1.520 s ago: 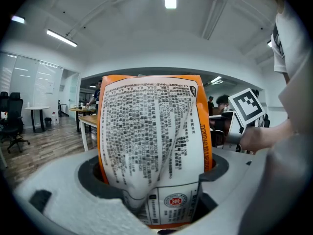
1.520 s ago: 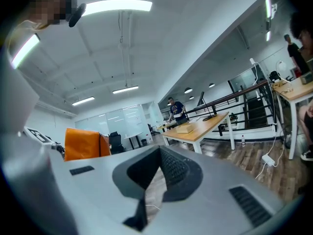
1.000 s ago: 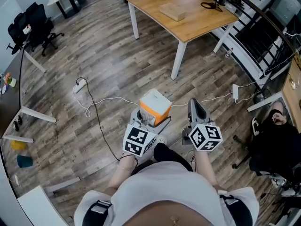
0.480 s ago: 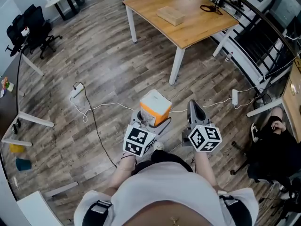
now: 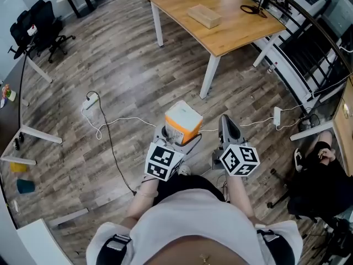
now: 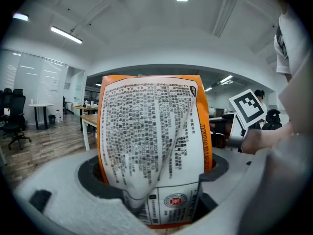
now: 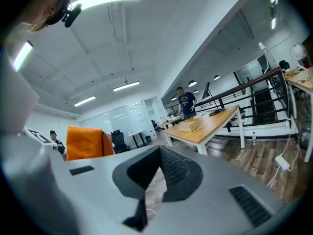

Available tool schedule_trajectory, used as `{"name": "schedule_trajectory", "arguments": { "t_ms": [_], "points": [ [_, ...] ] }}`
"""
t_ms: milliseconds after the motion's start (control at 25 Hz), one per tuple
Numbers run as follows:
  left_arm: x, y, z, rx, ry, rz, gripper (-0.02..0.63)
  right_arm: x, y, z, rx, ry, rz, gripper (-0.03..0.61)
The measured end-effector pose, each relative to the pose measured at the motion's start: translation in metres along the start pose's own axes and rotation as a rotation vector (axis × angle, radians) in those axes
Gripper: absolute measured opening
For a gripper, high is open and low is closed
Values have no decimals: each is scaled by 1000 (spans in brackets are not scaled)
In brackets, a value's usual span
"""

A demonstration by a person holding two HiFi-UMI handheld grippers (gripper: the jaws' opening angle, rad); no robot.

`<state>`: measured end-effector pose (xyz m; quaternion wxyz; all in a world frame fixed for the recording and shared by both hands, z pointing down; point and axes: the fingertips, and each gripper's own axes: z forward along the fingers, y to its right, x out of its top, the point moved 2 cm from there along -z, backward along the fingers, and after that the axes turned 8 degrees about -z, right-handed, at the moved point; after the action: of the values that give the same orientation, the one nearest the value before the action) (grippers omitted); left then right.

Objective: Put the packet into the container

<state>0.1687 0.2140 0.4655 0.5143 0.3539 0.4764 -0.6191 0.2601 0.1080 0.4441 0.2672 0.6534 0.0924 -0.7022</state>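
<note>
The left gripper's (image 5: 177, 138) jaws grasp the base of the orange-and-white packet (image 6: 151, 146), upright between them above the floor (image 5: 127, 81), while the right gripper (image 5: 227, 128), at the packet's 3 o'clock, has its jaws clenched empty.

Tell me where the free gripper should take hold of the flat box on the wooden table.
Across its two long sides, near the middle, probably from above. The box lies flat on the table, low and longer than wide, so the narrow width suits the jaws. The right gripper is shut and empty.
</note>
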Motion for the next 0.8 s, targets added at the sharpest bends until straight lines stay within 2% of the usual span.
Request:
{"name": "schedule_trajectory", "arguments": {
  "t_ms": [440, 800],
  "points": [
    [6, -7, 17, -6, -10, -8, 434, 0, 9, 10, -6, -11, 15, 12],
    [19, -31, 49, -24, -16, -9, 436, 7, 25, 43, -23, -17, 11, 12]
  ]
}}
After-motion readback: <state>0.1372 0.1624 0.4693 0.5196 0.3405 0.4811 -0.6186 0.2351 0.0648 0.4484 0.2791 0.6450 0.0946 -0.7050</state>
